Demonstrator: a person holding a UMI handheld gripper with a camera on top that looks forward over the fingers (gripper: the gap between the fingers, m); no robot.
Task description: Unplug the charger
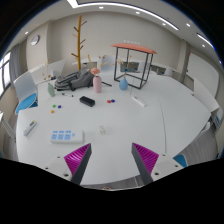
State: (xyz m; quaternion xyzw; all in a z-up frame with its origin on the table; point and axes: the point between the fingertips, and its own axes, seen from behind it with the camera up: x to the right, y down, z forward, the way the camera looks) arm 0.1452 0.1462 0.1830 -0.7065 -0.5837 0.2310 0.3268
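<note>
Your gripper [112, 163] is wide open above the near edge of the white table [150, 120], and its pink pads [79, 158] hold nothing. The black charger [88, 101] lies well beyond the fingers, near a blue cup [124, 84].

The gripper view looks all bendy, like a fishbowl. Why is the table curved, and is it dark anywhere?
Gripper view: the wide-angle lens bows the round white table and the walls behind it; light is even and bright, with only faint shadows under the small objects; the open tool with magenta pads shows large near the lens; the tall wooden coat stand looks small and soft.
</note>
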